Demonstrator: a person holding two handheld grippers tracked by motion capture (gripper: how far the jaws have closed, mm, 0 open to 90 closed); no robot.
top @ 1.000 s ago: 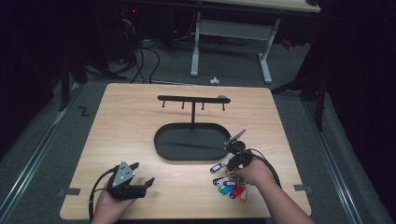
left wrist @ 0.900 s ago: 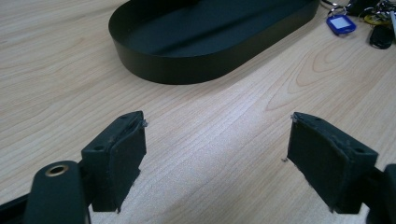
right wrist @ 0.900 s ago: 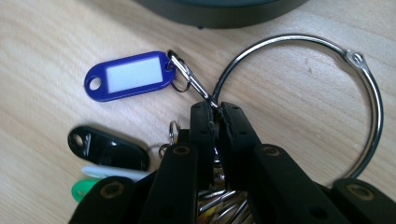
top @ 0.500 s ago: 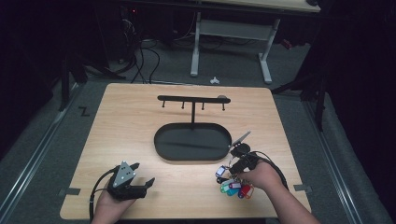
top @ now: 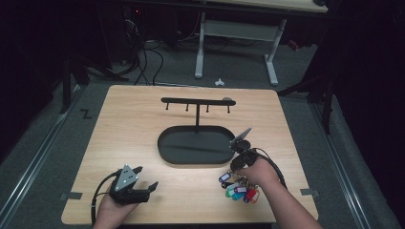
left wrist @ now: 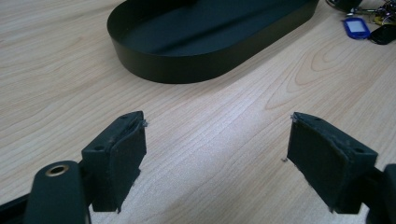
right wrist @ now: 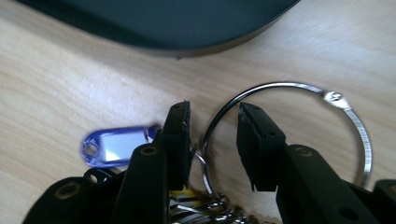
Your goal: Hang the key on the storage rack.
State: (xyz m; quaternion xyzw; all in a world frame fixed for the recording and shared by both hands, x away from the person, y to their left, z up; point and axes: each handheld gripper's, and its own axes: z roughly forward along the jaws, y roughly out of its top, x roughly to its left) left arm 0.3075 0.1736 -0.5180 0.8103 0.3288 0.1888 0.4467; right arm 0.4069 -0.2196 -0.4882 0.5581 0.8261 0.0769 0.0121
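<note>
Light wooden counter (top: pixel 143 124), grain visible. Black oval tray (top: pixel 191 153) at centre, low wall. Black T-shaped rack (top: pixel 197 101) rising from tray's far side, small hooks hanging under crossbar. Beyond counter: grey floor (top: pixel 62 143), white desk legs (top: pixel 272 62), tangled cables (top: pixel 143 52), small white object (top: pixel 219 82) on floor.

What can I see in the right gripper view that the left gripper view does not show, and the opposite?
Right gripper view alone: a big metal ring lying on the table, its wire passing between the right gripper jaws, which stand a little apart without pressing it. Left gripper view alone: the left gripper, jaws wide apart over bare wood. Both share: the black oval tray, the blue key tag and the wooden table.
</note>
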